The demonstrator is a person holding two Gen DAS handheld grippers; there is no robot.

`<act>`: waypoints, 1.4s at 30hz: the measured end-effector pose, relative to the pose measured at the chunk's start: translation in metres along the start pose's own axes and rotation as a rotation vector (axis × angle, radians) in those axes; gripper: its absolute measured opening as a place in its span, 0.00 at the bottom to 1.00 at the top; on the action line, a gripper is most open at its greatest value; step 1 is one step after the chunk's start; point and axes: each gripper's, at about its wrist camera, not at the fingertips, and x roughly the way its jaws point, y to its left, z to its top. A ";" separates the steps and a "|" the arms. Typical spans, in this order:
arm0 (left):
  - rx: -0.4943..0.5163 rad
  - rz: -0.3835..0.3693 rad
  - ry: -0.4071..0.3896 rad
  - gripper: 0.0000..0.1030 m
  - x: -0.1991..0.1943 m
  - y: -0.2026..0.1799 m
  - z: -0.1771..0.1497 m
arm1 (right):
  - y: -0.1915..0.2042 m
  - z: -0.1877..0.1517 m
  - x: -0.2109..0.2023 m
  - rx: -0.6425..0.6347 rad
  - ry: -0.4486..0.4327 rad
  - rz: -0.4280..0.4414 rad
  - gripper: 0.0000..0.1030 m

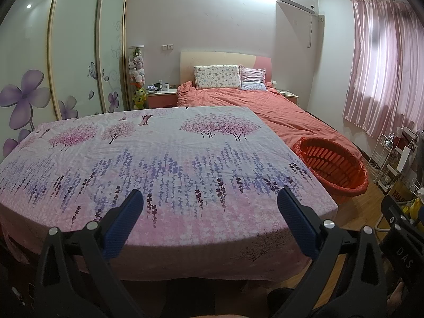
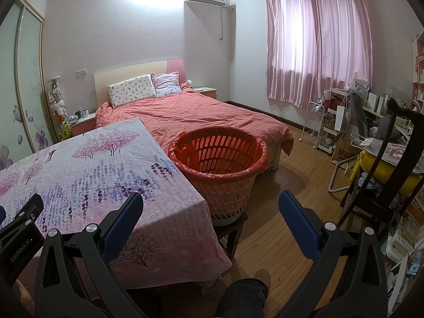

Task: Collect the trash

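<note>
An orange slatted basket [image 2: 220, 164] lined with a red bag stands on a dark stool by the right edge of a table under a floral cloth [image 1: 164, 164]. The same basket [image 1: 331, 167] shows at the right in the left wrist view. No trash is visible on the cloth. My left gripper [image 1: 210, 201] is open above the table's near edge, with nothing between its blue pads. My right gripper [image 2: 210, 204] is open too, hovering over the table's near right corner and the floor, short of the basket.
A bed with a salmon cover [image 2: 201, 116] lies behind the table and basket. A dark wooden chair [image 2: 384, 180] with bags, a white rack [image 2: 315, 122] and a cluttered desk crowd the right wall. Wooden floor [image 2: 286, 206] lies open right of the basket. A person's leg [image 2: 243, 296] shows below.
</note>
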 end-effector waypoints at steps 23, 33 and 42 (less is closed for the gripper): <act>0.008 0.005 -0.002 0.96 0.001 0.002 -0.001 | -0.001 -0.001 0.000 0.002 0.002 0.001 0.98; 0.010 0.006 -0.002 0.96 0.001 0.004 -0.002 | -0.001 -0.001 0.000 0.002 0.002 0.001 0.98; 0.010 0.006 -0.001 0.96 0.001 0.006 -0.002 | -0.001 -0.001 0.000 0.001 0.003 0.001 0.98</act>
